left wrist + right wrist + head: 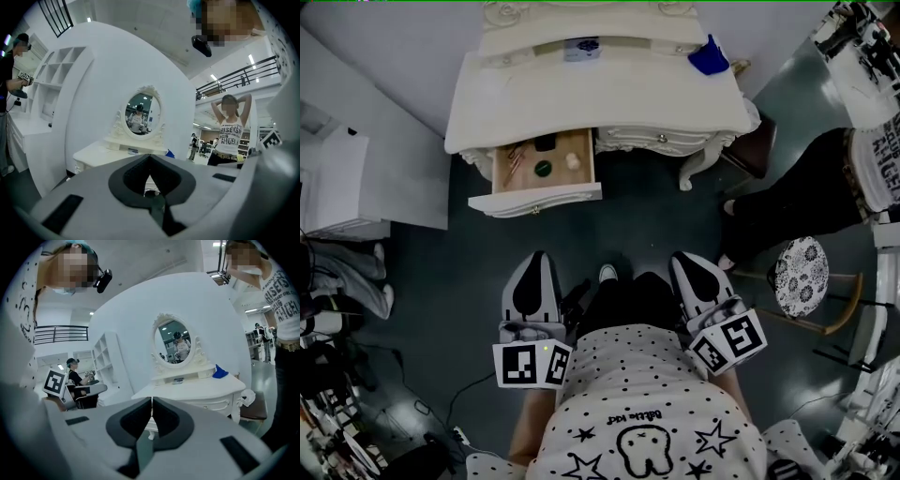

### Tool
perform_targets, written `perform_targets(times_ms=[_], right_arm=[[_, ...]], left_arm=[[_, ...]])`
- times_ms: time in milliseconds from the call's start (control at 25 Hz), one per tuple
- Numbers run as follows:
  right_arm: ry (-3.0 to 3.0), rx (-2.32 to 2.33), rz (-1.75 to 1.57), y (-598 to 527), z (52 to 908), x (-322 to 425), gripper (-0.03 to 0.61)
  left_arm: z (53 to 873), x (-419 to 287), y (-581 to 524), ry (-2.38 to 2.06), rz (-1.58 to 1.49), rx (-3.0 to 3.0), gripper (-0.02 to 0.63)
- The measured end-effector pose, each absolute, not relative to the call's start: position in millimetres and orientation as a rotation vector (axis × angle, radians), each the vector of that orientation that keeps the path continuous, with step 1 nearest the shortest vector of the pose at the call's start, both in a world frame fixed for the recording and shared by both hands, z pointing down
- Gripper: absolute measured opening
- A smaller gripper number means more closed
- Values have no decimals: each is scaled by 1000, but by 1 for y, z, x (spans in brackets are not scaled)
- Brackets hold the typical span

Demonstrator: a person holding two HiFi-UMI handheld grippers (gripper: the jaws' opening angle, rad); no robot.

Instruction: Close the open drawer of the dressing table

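The white dressing table [609, 103] stands ahead of me against a white wall. Its left drawer [536, 200] is pulled out and shows a wooden bottom with a few small items [544, 169] in it. My left gripper [534, 260] hangs well short of the drawer front and roughly in line with it, shut and empty. My right gripper [687, 259] is at the same distance further right, also shut on nothing. In the left gripper view the closed left gripper [150, 157] points at the table [108, 152] and its oval mirror [143, 112]. The right gripper [152, 401] faces the table [197, 390].
A blue cloth [709, 58] lies on the tabletop's right end. A dark seat [752, 148] stands by the table's right leg. A person in dark trousers [802, 202] stands at the right, near a stool with a patterned seat [802, 272]. White cabinet [333, 178] at left; cables [412, 403] on the floor.
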State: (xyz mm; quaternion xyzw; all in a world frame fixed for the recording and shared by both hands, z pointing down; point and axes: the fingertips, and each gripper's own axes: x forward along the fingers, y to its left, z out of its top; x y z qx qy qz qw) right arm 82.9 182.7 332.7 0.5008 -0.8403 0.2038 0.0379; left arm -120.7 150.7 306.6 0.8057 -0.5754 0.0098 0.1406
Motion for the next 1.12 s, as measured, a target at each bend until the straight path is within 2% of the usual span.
perform_targets(times_ms=[480,1120], right_arm=[[-2572,1469,662,125,342,88,9],[-2635,1329,611,-11,346,172,8]], left_arm=[[313,-128,99,-1729,28,2249,12],[307,-102,0,-2021,-25,2098,12]])
